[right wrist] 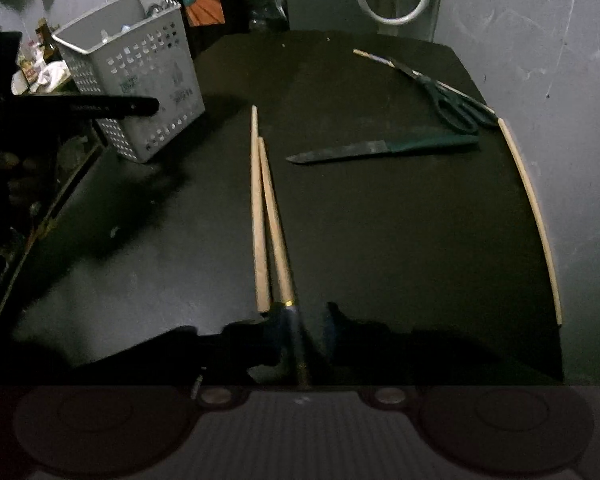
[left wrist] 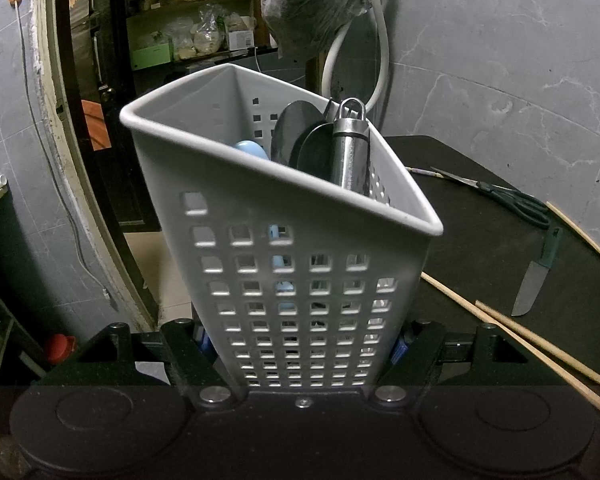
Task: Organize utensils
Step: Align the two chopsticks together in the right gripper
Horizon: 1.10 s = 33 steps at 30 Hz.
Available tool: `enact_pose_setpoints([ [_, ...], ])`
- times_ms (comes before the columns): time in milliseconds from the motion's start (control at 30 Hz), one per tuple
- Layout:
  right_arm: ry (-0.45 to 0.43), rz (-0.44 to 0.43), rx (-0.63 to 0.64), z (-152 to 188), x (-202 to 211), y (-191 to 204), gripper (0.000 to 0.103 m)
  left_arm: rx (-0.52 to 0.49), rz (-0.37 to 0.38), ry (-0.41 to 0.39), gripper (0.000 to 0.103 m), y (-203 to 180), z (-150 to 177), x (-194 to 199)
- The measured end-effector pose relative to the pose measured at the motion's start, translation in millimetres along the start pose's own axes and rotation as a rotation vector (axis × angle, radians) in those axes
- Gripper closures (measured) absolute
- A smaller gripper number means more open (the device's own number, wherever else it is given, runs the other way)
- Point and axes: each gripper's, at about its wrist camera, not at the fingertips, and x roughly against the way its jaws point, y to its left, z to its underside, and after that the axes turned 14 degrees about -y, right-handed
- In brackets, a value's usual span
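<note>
The left gripper is clamped on the basket — tilted, spoons inside. The right gripper sits around a chopstick on the dark table; whether it pinches, I cannot tell. Knife and scissors lie beyond.

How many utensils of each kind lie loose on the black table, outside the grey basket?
Chopsticks: 4, two side by side, one by the right edge, one under the scissors
Knife: 1
Scissors: 1
Total: 6
</note>
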Motion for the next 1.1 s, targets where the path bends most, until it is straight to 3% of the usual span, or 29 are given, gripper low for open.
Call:
enact_pose_setpoints([
  [433,-0.067,-0.057,0.108,-28,-38,10,0.096,-0.009,0.004,0.002,0.027,0,1,0],
  [700,-0.042,-0.109,0.165,-35,-44,17,0.096,-0.011,0.004,0.001,0.027,0,1,0],
  [867,-0.054,-0.102,0.101,-46,-42,11,0.082,-0.012,0.006,-0.001,0.027,1,1,0],
  [933,-0.06,-0.103,0.053,-52,-45,9,0.065,-0.013,0.006,0.0,0.027,1,1,0],
  [1000,-0.052,-0.105,0.01,-57,-51,11,0.058,-0.012,0.005,-0.001,0.027,1,1,0],
  [1100,-0.028,-0.077,0.003,-60,-59,20,0.057,-0.012,0.005,-0.001,0.027,0,1,0],
])
